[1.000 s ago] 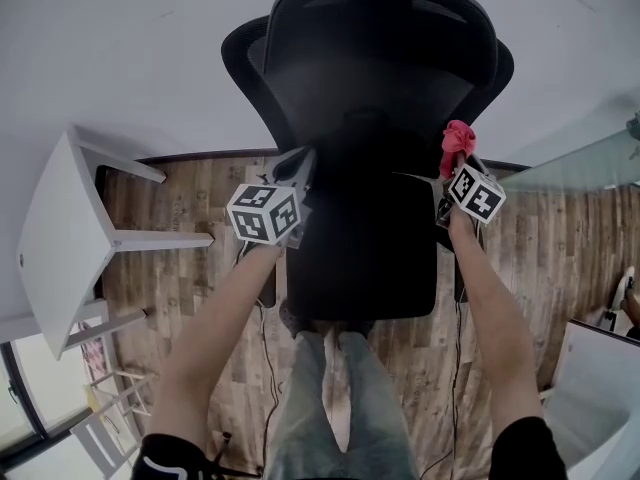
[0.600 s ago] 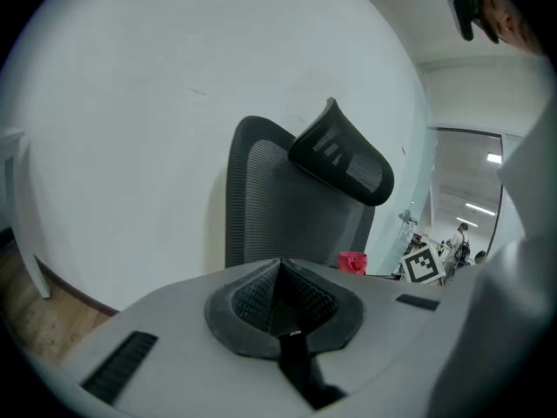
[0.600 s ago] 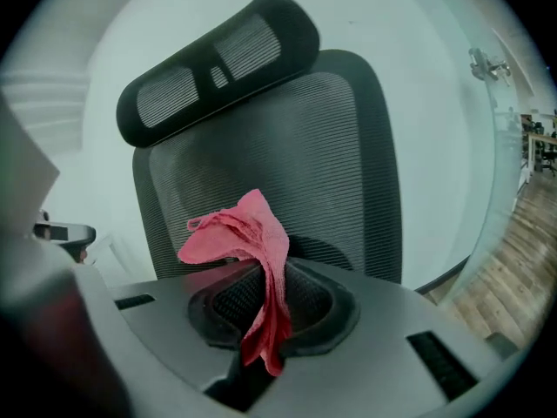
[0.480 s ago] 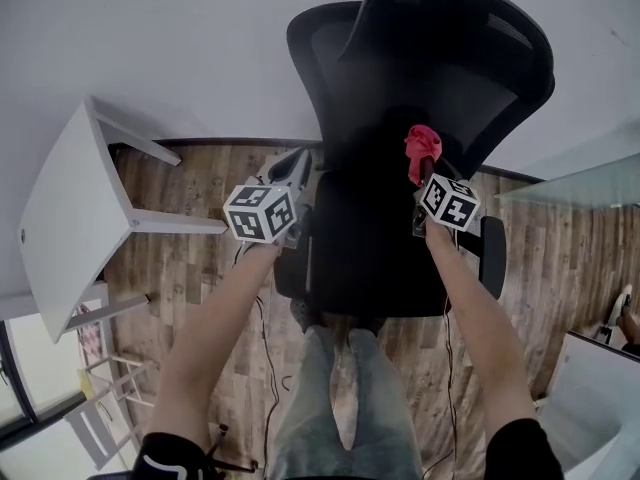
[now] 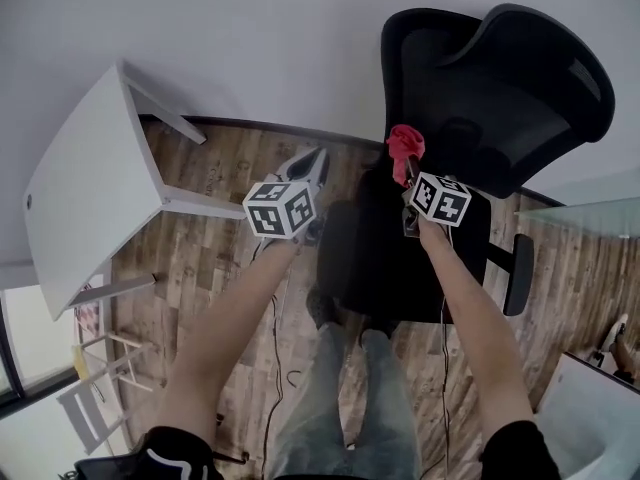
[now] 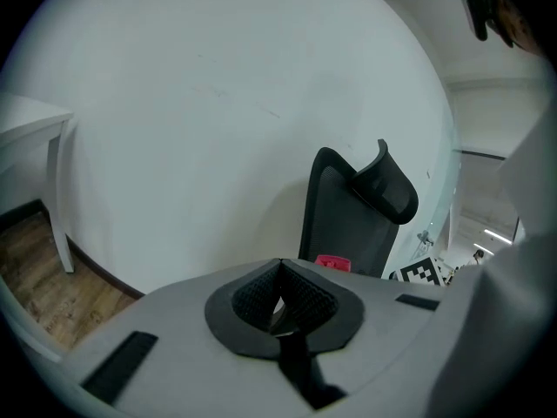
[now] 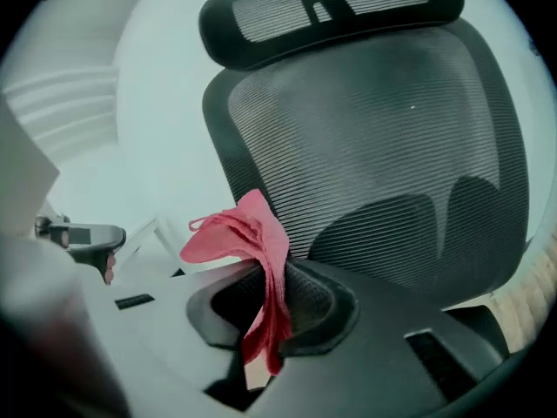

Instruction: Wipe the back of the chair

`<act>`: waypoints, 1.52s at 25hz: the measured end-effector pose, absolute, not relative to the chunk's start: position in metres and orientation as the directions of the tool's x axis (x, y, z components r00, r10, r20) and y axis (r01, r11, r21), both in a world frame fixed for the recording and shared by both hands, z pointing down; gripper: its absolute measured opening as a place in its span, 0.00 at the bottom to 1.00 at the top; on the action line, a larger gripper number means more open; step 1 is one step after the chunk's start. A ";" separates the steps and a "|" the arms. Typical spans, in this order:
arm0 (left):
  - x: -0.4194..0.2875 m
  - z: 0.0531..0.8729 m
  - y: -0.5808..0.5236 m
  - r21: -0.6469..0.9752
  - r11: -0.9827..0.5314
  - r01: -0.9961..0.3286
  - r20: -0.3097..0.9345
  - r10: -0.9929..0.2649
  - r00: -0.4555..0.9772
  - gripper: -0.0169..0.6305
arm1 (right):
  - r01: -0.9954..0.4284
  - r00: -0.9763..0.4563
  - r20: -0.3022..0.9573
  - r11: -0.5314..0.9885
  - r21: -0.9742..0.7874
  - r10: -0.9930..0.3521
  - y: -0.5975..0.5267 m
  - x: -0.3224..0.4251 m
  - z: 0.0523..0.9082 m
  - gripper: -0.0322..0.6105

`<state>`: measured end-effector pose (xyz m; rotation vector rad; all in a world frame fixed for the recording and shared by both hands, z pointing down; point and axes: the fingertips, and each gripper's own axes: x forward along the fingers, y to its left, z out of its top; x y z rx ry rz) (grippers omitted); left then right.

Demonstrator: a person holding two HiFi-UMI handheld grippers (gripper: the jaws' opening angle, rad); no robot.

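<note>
Chair back stood far right against the wall. Right hand-held gripper pinched a red cloth near its mesh; left hand-held gripper was closed, empty.

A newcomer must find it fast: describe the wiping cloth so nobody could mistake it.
Find the black mesh office chair against the white wall. Close to it, the right gripper pinches a small crumpled cloth in its jaws. It is the only pink-red thing among black, white and wood.
</note>
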<state>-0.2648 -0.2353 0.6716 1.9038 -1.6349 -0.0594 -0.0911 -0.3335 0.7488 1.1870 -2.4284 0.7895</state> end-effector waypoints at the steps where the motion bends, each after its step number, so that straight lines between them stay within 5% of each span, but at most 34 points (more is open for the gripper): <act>1: -0.267 0.675 -0.234 0.480 -0.043 -0.876 0.352 -0.905 0.237 0.07 | -0.793 -0.607 0.508 0.509 -0.336 -0.611 -0.331 -0.101 0.752 0.15; 17: -0.227 0.682 -0.254 0.485 -0.094 -0.869 0.355 -0.887 0.294 0.06 | -0.846 -0.521 0.524 0.489 -0.211 -0.674 -0.371 -0.083 0.766 0.15; 38: -0.084 0.652 -0.307 0.412 -0.147 -0.899 0.360 -0.880 0.309 0.07 | -0.920 -0.389 0.523 0.353 -0.173 -0.758 -0.428 0.147 0.751 0.15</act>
